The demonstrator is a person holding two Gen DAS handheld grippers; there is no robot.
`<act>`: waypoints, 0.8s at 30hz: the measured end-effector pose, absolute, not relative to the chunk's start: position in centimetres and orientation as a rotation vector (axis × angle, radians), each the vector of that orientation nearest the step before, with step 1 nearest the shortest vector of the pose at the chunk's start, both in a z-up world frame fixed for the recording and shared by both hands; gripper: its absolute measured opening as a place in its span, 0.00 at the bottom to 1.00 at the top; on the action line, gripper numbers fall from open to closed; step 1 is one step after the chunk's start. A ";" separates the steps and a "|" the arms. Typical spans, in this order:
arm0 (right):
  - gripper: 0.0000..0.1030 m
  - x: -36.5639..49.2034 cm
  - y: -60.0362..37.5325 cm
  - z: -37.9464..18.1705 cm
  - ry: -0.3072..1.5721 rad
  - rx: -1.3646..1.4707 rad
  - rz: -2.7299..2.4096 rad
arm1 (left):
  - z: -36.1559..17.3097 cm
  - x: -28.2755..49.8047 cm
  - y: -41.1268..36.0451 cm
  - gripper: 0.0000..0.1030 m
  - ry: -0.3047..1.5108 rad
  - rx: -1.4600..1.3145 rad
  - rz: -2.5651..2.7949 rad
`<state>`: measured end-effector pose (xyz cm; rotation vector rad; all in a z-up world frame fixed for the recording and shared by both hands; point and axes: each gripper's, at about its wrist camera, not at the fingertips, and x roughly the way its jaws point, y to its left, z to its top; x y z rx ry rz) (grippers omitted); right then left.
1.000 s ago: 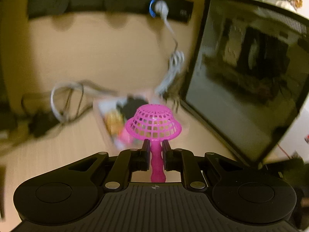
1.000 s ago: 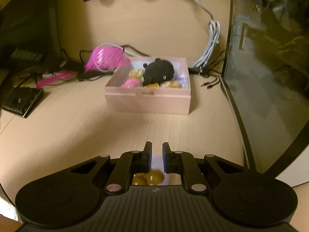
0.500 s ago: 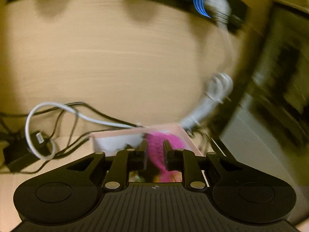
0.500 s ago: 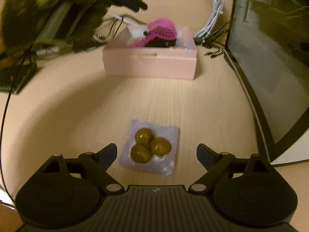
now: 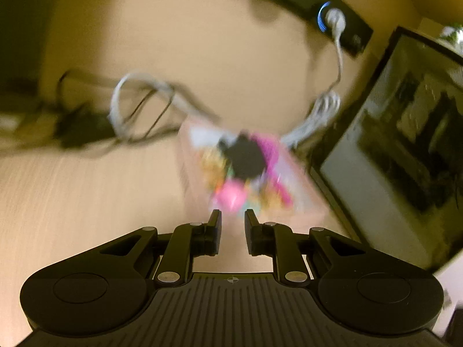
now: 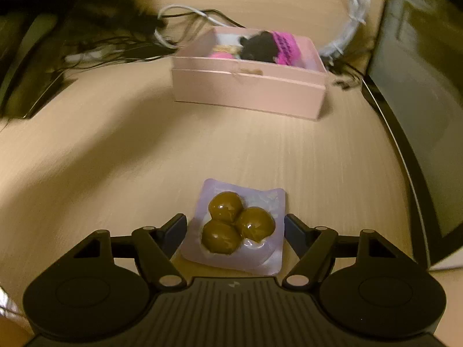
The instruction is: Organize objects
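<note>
A pink box [image 6: 249, 86] stands at the back of the desk and holds a black plush toy [image 6: 259, 49], a magenta mesh strainer [image 6: 285, 46] and small colourful items. The box is blurred in the left wrist view [image 5: 249, 167]. My left gripper [image 5: 233, 219] is empty, its jaws a small gap apart, just short of the box. My right gripper [image 6: 234, 225] is open, its fingers on either side of a clear packet [image 6: 235, 225] with three brown balls, which lies flat on the desk.
A dark monitor [image 6: 419, 86] stands along the right side. White and black cables [image 5: 139, 107] lie behind and left of the box. A black power strip [image 5: 303, 3] is mounted on the back wall. A dark device [image 6: 34, 86] lies at the far left.
My left gripper has let go of the magenta strainer into the box and drawn back. My right gripper opened and has come down around the packet.
</note>
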<state>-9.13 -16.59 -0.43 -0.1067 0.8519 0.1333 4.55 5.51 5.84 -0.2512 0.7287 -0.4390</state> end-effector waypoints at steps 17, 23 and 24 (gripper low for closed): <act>0.97 5.4 -16.4 10.5 0.529 -0.056 0.117 | 2.4 0.0 7.2 0.18 0.896 -0.262 -0.378; 0.89 3.3 -19.1 5.0 0.637 -0.156 0.069 | 4.4 4.1 6.3 0.18 0.817 -0.302 -0.372; 0.82 3.5 -19.5 4.2 0.662 -0.174 0.052 | 4.9 5.1 5.7 0.18 0.794 -0.291 -0.377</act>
